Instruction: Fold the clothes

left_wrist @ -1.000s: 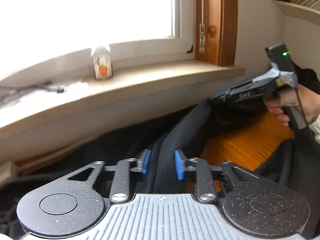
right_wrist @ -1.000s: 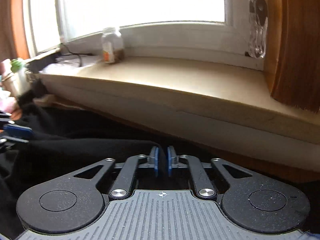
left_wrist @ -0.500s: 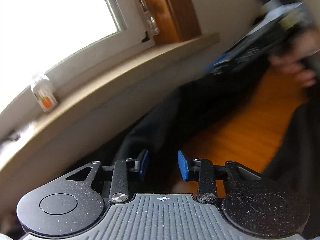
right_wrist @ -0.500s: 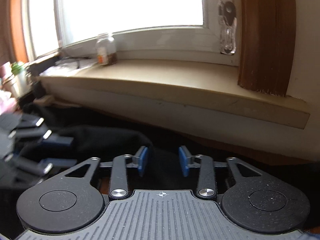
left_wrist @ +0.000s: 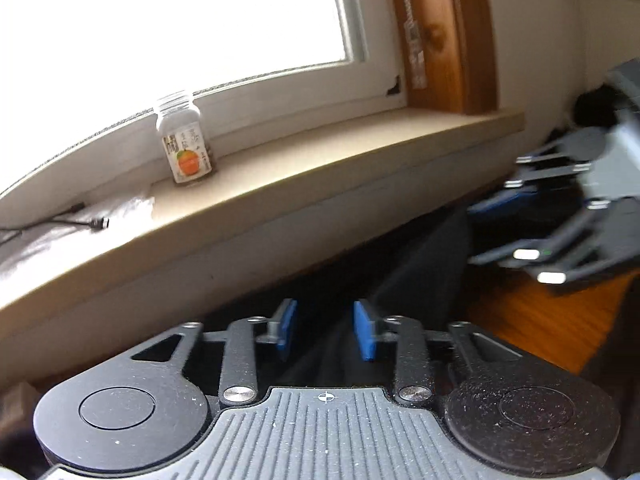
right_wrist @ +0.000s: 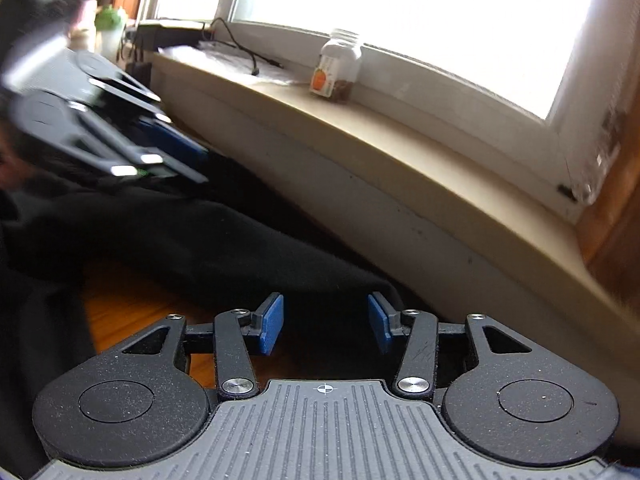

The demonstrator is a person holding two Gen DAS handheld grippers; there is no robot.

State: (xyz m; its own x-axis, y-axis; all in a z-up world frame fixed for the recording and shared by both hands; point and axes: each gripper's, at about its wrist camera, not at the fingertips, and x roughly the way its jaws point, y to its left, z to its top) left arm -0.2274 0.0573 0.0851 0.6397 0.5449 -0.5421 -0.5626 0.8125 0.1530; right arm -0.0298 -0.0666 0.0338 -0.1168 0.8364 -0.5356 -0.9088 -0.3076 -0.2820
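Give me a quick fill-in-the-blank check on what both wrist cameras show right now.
1. The small jar with the orange label stands on the ______.
2. The garment lying below the sill is ______ in colour.
3. The pads of the right gripper stand apart, so it is ______.
4. The bare surface under the garment is made of ______.

Missing words: windowsill; black; open; wood.
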